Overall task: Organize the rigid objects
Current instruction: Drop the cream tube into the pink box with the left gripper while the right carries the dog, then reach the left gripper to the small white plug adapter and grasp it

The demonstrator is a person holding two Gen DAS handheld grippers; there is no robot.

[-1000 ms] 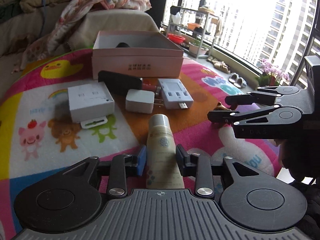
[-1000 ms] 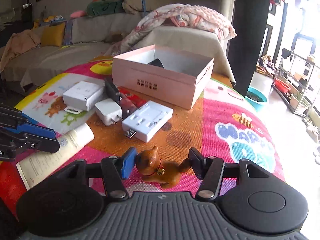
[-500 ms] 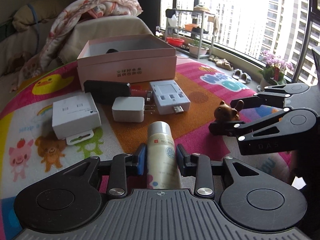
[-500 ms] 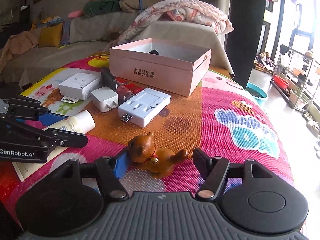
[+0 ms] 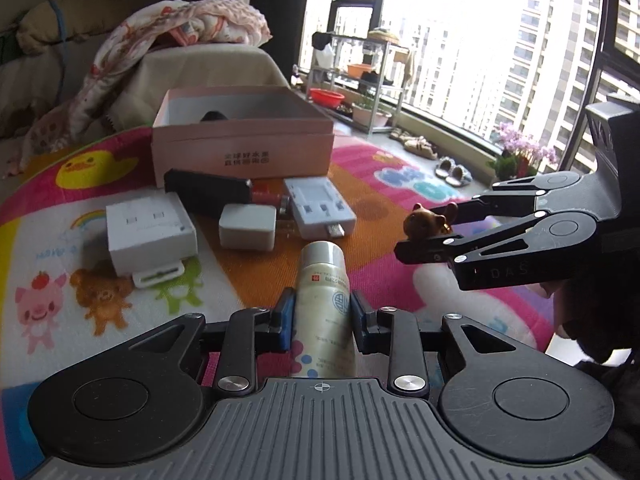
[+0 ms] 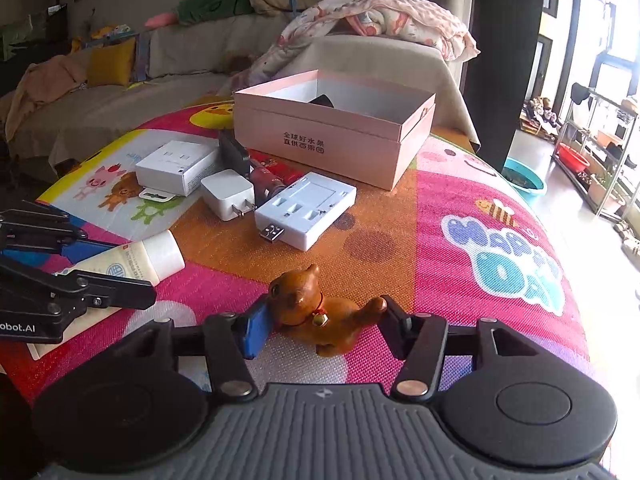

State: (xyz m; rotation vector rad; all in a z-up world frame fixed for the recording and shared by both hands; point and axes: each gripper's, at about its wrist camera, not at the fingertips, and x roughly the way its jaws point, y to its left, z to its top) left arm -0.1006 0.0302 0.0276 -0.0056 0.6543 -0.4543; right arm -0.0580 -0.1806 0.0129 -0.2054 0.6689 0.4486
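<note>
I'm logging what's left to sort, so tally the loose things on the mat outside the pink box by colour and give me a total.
White: 3, the boxy adapter, the wall plug, the USB hub
Cream: 1, the lotion tube
Brown: 1, the animal figurine
Black: 1, the flat block
Red: 1, a small item, partly hidden
Total: 7

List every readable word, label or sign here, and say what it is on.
"全球好水果 直供百果园": pink box front.
"obot.AI", start cut off: left gripper body.
"DAS": right gripper body.
"MAR", remainder unclear: play mat.
Lotion tube: print too small.
</note>
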